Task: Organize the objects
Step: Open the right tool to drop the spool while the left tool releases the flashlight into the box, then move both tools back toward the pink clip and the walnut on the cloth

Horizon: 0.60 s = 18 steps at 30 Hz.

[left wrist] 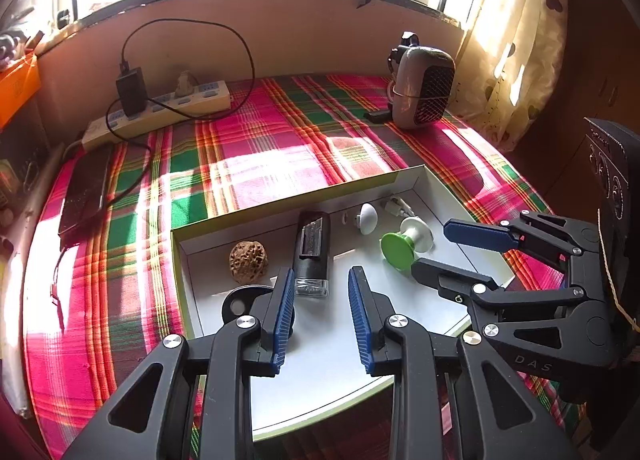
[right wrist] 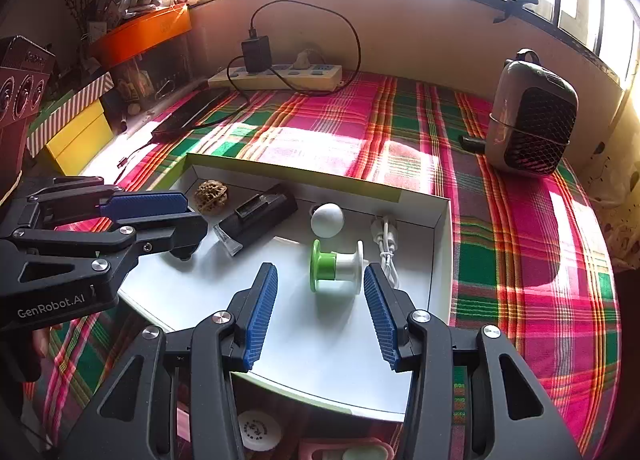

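A shallow white box (left wrist: 320,364) (right wrist: 328,344) lies on the plaid cloth. In it are a walnut (left wrist: 248,262) (right wrist: 211,195), a black rectangular device with a clear end (left wrist: 313,252) (right wrist: 260,217), a white knob (left wrist: 369,218) (right wrist: 328,219), a green-and-white spool (left wrist: 404,243) (right wrist: 336,266), a white cable (left wrist: 396,207) (right wrist: 386,244) and a black round disc (left wrist: 240,304). My left gripper (left wrist: 320,288) (right wrist: 186,211) is open over the box, near the black device. My right gripper (right wrist: 320,284) (left wrist: 432,244) is open just before the spool.
A small grey heater (left wrist: 424,85) (right wrist: 532,119) stands at the back right. A power strip with charger (left wrist: 160,107) (right wrist: 276,73) and a dark phone (left wrist: 84,187) (right wrist: 188,111) lie at the back left. Boxes (right wrist: 76,131) crowd the left edge.
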Each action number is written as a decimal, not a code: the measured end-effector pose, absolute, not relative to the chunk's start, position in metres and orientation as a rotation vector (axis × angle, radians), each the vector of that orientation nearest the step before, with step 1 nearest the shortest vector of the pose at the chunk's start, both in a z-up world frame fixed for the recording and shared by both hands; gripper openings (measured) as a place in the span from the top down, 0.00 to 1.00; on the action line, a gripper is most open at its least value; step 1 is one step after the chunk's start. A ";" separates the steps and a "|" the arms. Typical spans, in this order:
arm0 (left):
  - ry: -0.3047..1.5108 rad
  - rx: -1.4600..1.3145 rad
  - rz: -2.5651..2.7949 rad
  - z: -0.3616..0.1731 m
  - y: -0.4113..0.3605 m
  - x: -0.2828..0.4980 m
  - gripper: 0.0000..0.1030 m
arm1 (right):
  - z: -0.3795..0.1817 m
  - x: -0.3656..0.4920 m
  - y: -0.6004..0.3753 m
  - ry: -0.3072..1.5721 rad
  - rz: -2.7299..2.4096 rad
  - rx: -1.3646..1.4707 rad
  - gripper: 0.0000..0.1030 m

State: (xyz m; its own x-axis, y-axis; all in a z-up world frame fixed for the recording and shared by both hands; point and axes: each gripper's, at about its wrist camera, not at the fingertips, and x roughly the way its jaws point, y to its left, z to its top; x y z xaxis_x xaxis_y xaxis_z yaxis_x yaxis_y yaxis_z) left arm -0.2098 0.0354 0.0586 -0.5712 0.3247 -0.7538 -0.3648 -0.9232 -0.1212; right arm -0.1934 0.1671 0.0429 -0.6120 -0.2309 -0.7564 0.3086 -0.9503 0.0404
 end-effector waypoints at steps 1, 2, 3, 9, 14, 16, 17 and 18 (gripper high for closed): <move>0.065 -1.164 2.488 0.061 0.035 -0.205 0.75 | 0.045 -0.191 0.168 0.128 -2.580 1.181 0.55; 0.062 -1.156 2.492 0.064 0.034 -0.202 0.75 | 0.047 -0.188 0.168 0.122 -2.586 1.174 0.55; 0.060 -1.140 2.502 0.066 0.033 -0.196 0.75 | 0.048 -0.184 0.169 0.117 -2.592 1.169 0.55; 0.050 -1.098 2.504 0.071 0.031 -0.169 0.75 | 0.056 -0.161 0.177 0.091 -2.627 1.134 0.55; 0.024 -1.088 2.500 0.070 0.029 -0.151 0.75 | 0.060 -0.141 0.185 0.081 -2.652 1.107 0.55; 0.011 -1.082 2.493 0.068 0.029 -0.144 0.75 | 0.060 -0.135 0.189 0.060 -2.662 1.102 0.55; 0.007 -1.082 2.486 0.066 0.029 -0.141 0.75 | 0.061 -0.132 0.191 0.053 -2.664 1.100 0.55; 0.006 -1.077 2.476 0.064 0.030 -0.138 0.75 | 0.060 -0.129 0.193 0.049 -2.668 1.101 0.55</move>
